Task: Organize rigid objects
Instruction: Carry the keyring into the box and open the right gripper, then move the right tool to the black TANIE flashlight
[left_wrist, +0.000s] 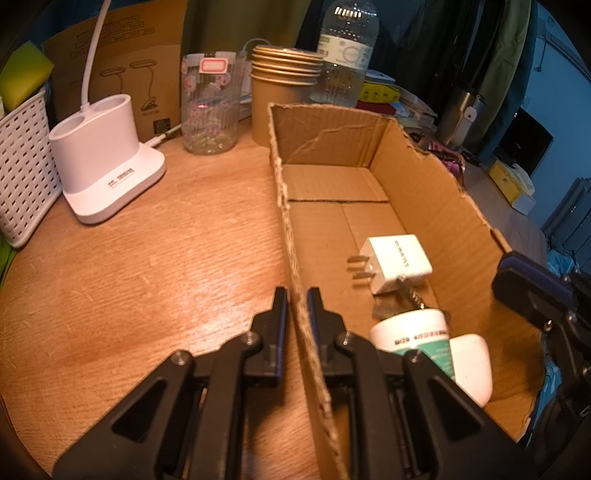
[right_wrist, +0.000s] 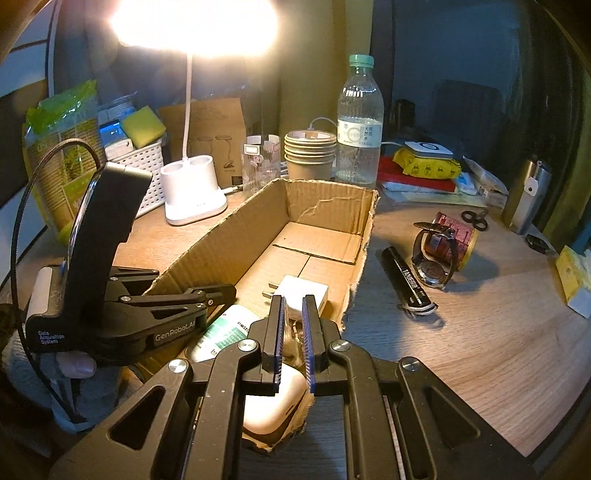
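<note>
An open cardboard box (left_wrist: 436, 192) (right_wrist: 236, 236) lies on the wooden table. Inside it are a white plug adapter (left_wrist: 397, 262) (right_wrist: 306, 295), a white and green tube (left_wrist: 417, 332) (right_wrist: 225, 332) and a white earbud case (left_wrist: 471, 365) (right_wrist: 273, 402). My left gripper (left_wrist: 297, 295) (right_wrist: 218, 293) is shut on the box's left wall. My right gripper (right_wrist: 293, 306) hovers over the near end of the box above the earbud case, its jaws a narrow gap apart and empty. A black flashlight (right_wrist: 406, 280), a wristwatch (right_wrist: 434, 258) and a red can (right_wrist: 454, 236) lie on the table right of the box.
A white lamp base (left_wrist: 107, 170) (right_wrist: 192, 195), a white basket (left_wrist: 22, 166), a clear jar (left_wrist: 210, 103), stacked paper cups (left_wrist: 284, 92) (right_wrist: 310, 155) and a water bottle (right_wrist: 360, 122) stand behind the box. Scissors (right_wrist: 474, 219) and a metal flask (right_wrist: 528, 195) are at the far right.
</note>
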